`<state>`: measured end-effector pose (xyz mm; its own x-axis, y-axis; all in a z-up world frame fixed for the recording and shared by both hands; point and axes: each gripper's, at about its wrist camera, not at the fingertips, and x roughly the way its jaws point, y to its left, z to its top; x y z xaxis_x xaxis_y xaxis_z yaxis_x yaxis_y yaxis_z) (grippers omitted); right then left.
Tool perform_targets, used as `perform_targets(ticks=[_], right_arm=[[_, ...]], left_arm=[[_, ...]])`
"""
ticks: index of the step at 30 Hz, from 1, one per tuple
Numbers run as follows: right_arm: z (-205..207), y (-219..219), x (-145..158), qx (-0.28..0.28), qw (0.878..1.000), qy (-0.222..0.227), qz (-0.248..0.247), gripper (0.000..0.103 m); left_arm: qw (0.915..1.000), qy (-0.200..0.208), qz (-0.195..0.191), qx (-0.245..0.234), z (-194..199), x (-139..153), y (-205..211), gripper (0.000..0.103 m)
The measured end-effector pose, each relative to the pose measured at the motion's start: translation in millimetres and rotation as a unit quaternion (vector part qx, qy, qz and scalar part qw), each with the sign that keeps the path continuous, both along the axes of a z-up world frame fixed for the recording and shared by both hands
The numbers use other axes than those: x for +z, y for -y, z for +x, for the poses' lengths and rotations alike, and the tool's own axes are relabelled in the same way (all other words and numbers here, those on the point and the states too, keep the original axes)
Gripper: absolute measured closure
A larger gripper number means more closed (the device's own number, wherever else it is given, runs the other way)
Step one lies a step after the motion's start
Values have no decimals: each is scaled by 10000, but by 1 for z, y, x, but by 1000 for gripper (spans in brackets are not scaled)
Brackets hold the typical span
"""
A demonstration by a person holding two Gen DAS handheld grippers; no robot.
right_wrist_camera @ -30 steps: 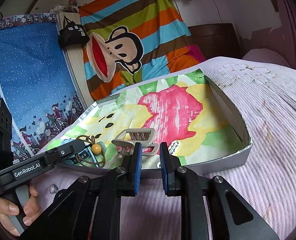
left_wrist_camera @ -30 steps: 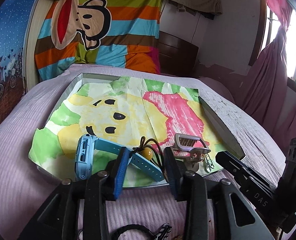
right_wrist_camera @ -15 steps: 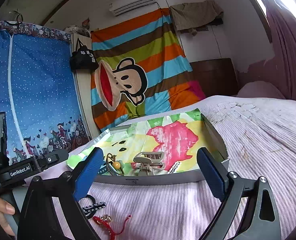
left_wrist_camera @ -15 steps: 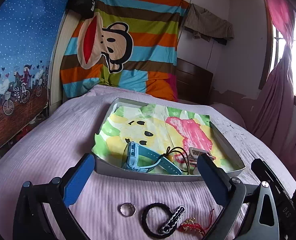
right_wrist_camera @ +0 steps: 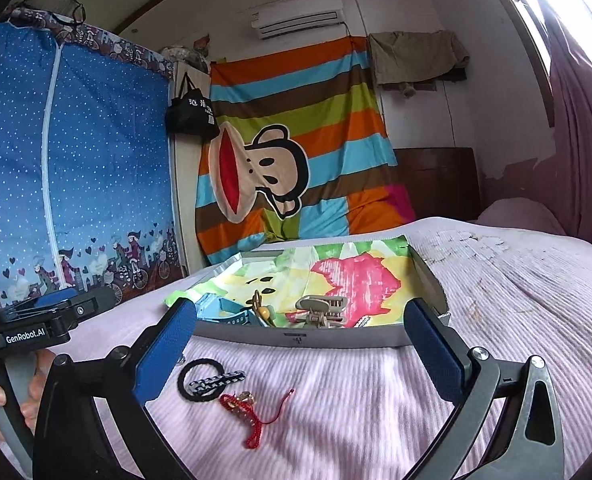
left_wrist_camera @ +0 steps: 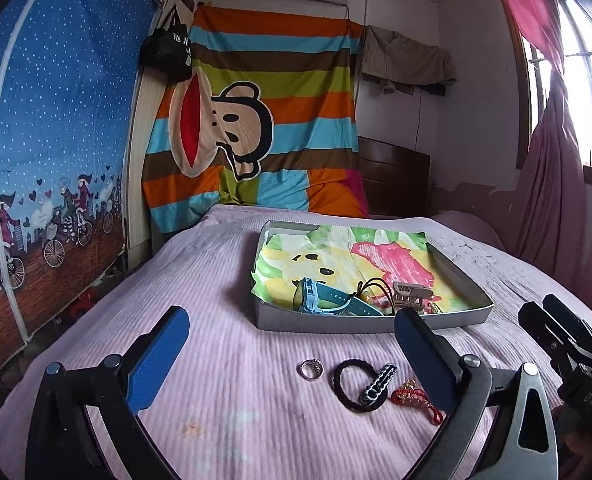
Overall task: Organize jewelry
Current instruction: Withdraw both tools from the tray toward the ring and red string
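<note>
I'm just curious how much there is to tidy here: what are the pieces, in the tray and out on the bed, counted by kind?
Watch: 1
Bead cord: 1
Hair claw: 1
Ring: 1
Black hair tie: 1
Red cord charm: 1
Total: 6; 3 in the tray, 3 on the bed.

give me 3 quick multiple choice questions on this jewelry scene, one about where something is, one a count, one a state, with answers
1. Where is the silver ring?
A. in the tray
B. on the bedspread in front of the tray
C. held in a gripper

2. How many pieces lie on the bedspread outside the tray?
A. one
B. three
C. five

3. How do the left gripper jaws stand?
A. wide open
B. shut on the ring
C. shut on nothing

Answers: 1 B, it lies on pink cloth. 2 B, ring, black band, red cord charm. 3 A, blue pads far apart.
</note>
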<state>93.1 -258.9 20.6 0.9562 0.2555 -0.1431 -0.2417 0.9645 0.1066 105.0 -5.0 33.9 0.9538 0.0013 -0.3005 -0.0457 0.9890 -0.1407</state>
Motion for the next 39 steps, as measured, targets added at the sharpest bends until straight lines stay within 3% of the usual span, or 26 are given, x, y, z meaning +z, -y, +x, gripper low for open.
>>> perform_targets(ticks=[11, 24, 29, 33, 39], right_arm=[[-18, -5, -10, 144, 9995, -168, -219, 1], [10, -11, -30, 339, 9951, -903, -205, 2], [17, -14, -36, 420, 9929, -1097, -206, 23], [20, -14, -40, 505, 9914, -1195, -193, 27], [25, -16, -44, 600, 9888, -1351, -198, 43]], left_arm=[[9999, -25, -164, 16, -22, -9, -9, 0], [9935, -932, -545, -354, 3, -32, -22, 0], [9893, -1207, -595, -565, 10, -40, -21, 8], [9866, -1370, -533, -704, 14, -43, -15, 18], [9822, -1576, -411, -936, 21, -45, -6, 30]])
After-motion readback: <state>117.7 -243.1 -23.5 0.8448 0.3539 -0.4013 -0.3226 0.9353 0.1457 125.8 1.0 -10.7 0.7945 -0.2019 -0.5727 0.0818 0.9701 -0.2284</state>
